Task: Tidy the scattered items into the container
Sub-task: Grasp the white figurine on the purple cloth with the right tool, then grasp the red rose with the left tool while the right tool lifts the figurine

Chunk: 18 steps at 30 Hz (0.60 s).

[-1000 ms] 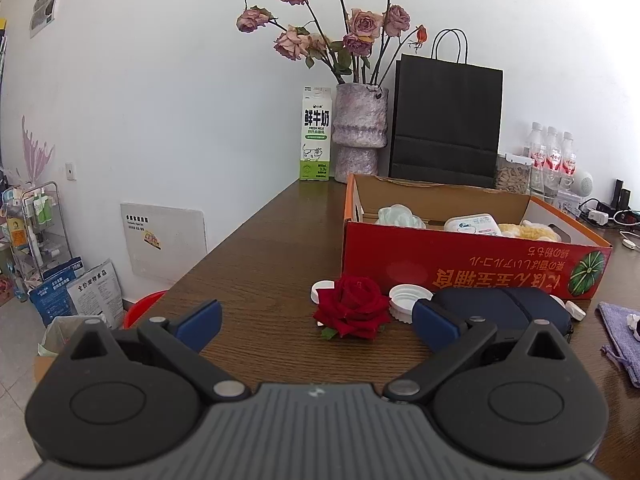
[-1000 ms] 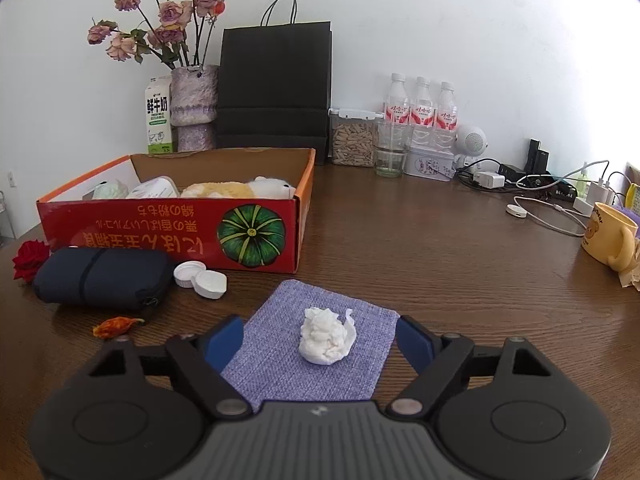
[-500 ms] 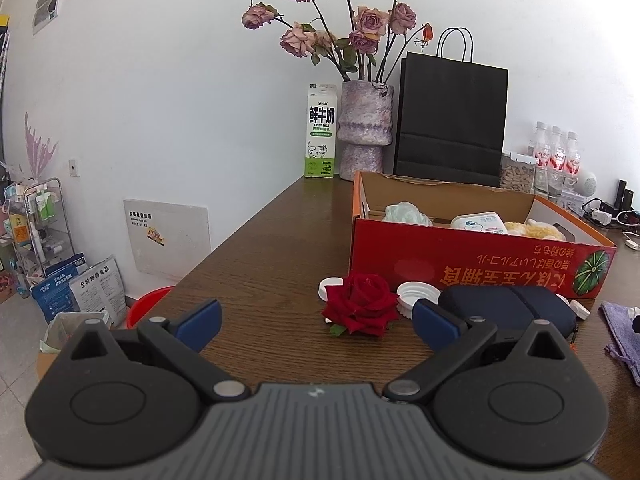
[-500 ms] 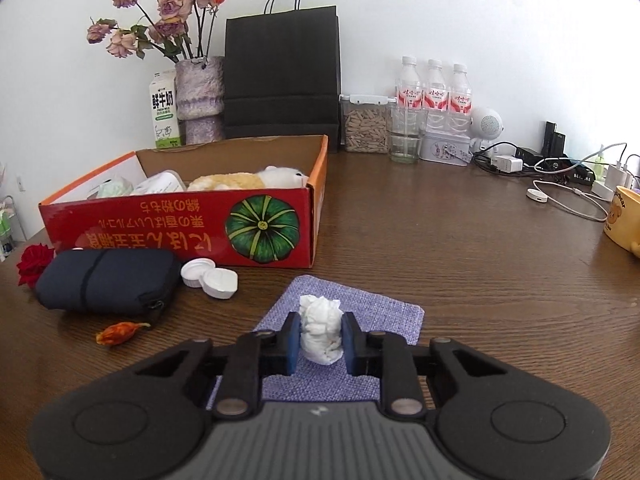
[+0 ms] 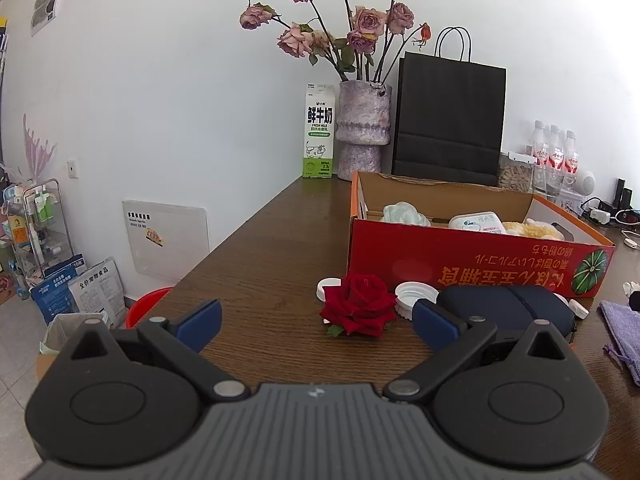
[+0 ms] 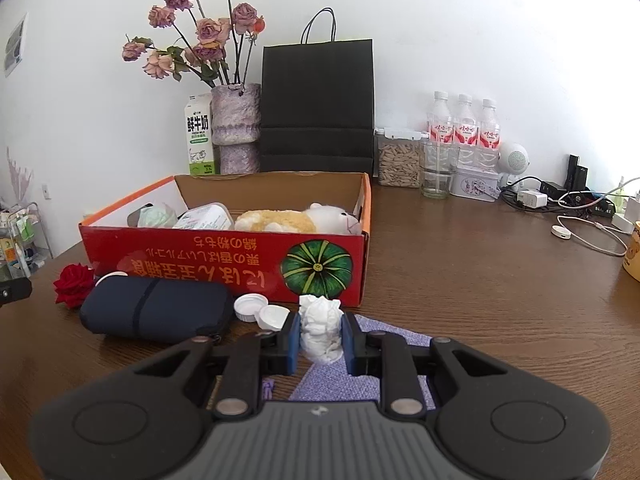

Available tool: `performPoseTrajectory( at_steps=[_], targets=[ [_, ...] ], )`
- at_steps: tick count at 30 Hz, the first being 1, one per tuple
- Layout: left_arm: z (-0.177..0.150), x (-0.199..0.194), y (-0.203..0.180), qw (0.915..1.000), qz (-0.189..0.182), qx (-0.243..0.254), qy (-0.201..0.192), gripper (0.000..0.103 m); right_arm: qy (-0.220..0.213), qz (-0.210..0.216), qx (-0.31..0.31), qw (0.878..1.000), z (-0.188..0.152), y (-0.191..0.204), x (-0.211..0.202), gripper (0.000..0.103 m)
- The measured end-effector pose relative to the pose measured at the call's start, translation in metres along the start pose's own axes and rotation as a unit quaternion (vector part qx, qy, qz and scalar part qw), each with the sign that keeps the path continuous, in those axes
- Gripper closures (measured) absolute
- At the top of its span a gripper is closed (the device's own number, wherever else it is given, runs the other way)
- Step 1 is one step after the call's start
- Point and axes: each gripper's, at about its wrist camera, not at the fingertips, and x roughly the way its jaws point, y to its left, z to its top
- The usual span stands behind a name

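My right gripper (image 6: 320, 340) is shut on a crumpled white tissue (image 6: 321, 330) and holds it above the purple cloth (image 6: 384, 364), in front of the red cardboard box (image 6: 224, 264). The box holds a plush toy (image 6: 296, 219), a white tub and a pale bundle. My left gripper (image 5: 316, 320) is open and empty, with a red rose (image 5: 358, 309) just ahead between its fingers. A dark pouch (image 5: 508, 308) and white caps (image 5: 412, 294) lie by the box front; the pouch (image 6: 156, 310) and caps (image 6: 260, 312) also show in the right wrist view.
A vase of dried roses (image 5: 362, 136), a milk carton (image 5: 319, 136) and a black paper bag (image 5: 448, 116) stand behind the box. Water bottles (image 6: 464, 126), a jar, a glass, chargers and cables (image 6: 580, 216) line the back right. The table's left edge (image 5: 224, 248) drops to the floor.
My right gripper closed on the tissue and lifted it off the purple cloth, moving toward the box. My left gripper stayed open and drifted slightly.
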Motion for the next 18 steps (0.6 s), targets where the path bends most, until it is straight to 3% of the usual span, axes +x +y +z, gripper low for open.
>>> performPoseTrajectory(
  at_steps=[18],
  targets=[
    [0.008,0.013,0.005,1.0,0.009,0.0,0.002,0.0,-0.013,0.027,-0.013,0.999,0.007,0.028,0.014,0.083]
  ],
)
